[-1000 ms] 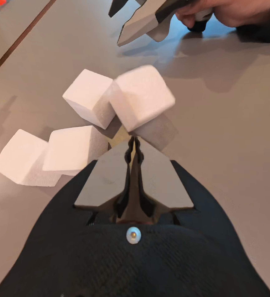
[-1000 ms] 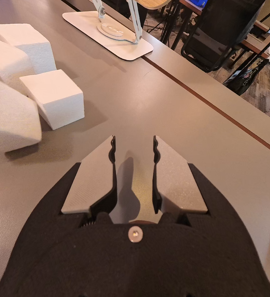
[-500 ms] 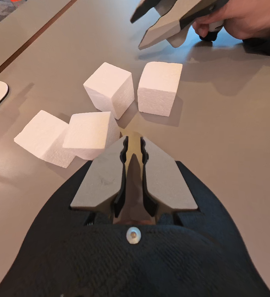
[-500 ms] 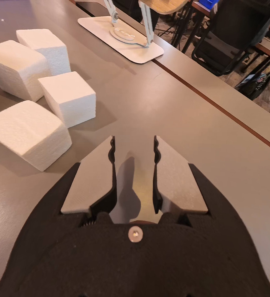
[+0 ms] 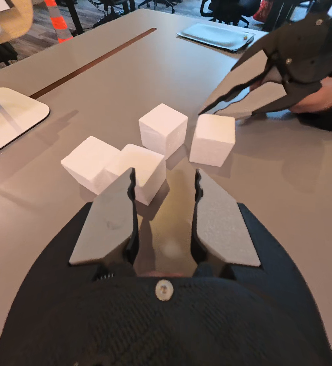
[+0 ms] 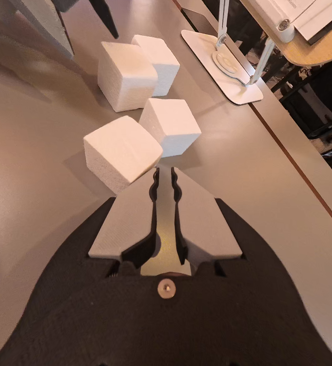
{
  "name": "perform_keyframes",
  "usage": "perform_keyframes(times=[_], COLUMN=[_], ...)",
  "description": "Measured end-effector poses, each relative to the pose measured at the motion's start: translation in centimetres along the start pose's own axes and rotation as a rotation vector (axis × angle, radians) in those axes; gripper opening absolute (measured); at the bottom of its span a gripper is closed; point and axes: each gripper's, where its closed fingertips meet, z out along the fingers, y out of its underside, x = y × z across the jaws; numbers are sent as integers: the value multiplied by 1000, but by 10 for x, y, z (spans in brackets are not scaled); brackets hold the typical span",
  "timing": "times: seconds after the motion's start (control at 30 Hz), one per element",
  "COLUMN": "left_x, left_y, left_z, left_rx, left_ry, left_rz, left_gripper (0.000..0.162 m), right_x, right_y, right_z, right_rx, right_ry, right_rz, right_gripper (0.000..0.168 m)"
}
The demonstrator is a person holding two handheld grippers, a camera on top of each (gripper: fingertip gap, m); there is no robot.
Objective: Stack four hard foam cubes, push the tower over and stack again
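Four white foam cubes lie loose on the grey table [image 5: 279, 198], none stacked. In the left wrist view two touch at the left [image 5: 91, 162] [image 5: 143, 166], one stands behind [image 5: 163, 132] and one at the right [image 5: 212, 138]. My left gripper [image 5: 164, 174] is open and empty, its left finger in front of the nearest cube. My right gripper [image 6: 164, 170] is almost closed, with a narrow gap, and empty. It sits just behind the nearest cube [image 6: 121, 156], with the others beyond [image 6: 171, 126] [image 6: 125, 73] [image 6: 159, 61]. It also shows at the upper right of the left wrist view [image 5: 240, 99].
A white stand base [image 5: 12, 118] [image 6: 220, 69] sits beside the cubes. A brown seam [image 5: 93, 61] runs along the table. A dark flat pad [image 5: 216, 37] lies at the far end. A hand [image 5: 319, 97] holds the right gripper. Chairs and an orange cone [image 5: 59, 21] stand beyond. Some 12 cm of space lies between my two pairs of fingers. My right tips are roughly 4 cm from the nearest cube [image 6: 121, 156].
The tumbling cube has come to rest upright at the right. My left gripper has opened from shut and pulled back. My right gripper has narrowed and swung toward the cubes.
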Motion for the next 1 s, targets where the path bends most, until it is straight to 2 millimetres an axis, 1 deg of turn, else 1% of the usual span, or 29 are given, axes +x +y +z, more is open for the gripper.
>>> perform_keyframes(times=[0.07,0.17,0.27,0.33,0.43,0.47,0.53,0.57,0.63,0.7,0.73,0.8,0.83,0.87,0.9,0.93,1.0], left_x=[-6,-14,-24,-26,-22,-21,-21,-18,-9,-7,-7,-6,-2,8,21,30,31], left_y=[-1,-4,4,10,16,16,10,6,3,8,12,12,12,11,9,7,-1], left_z=[-3,-8,-4,1,8,8,5,3,3,6,8,8,7,4,0,-4,-11], left_rx=[12,40,6,-21,-67,-80,-69,-50,-33,-66,-82,-76,-73,-61,-49,-35,16], left_ry=[-26,-68,-100,-113,-121,-138,-197,-202,-174,-159,-150,-133,-103,-37,57,120,130], left_rz=[-6,-23,-78,-84,-38,4,108,147,181,172,164,144,137,134,134,129,117], left_gripper=[60,64,70,71,67,60,48,45,44,45,49,50,44,27,2,1,23], right_x=[-6,-8,-3,1,5,5,6,6,5,5,4,4,5,5,5,5,6], right_y=[-3,-2,1,2,2,3,3,4,4,4,4,4,4,4,4,5,5], right_z=[4,4,2,1,1,0,0,0,1,1,1,1,1,1,0,0,0], right_rx=[0,-11,-13,-11,-10,-10,-12,-13,-16,-18,-19,-19,-18,-17,-17,-18,-18], right_ry=[-12,-1,13,19,24,26,29,29,28,28,28,28,29,28,29,30,30], right_rz=[17,-3,5,33,57,58,57,56,53,49,48,47,48,50,52,52,53], right_gripper=[11,13,13,13,14,14,14,14,14,14,14,15,14,15,14,15,15])
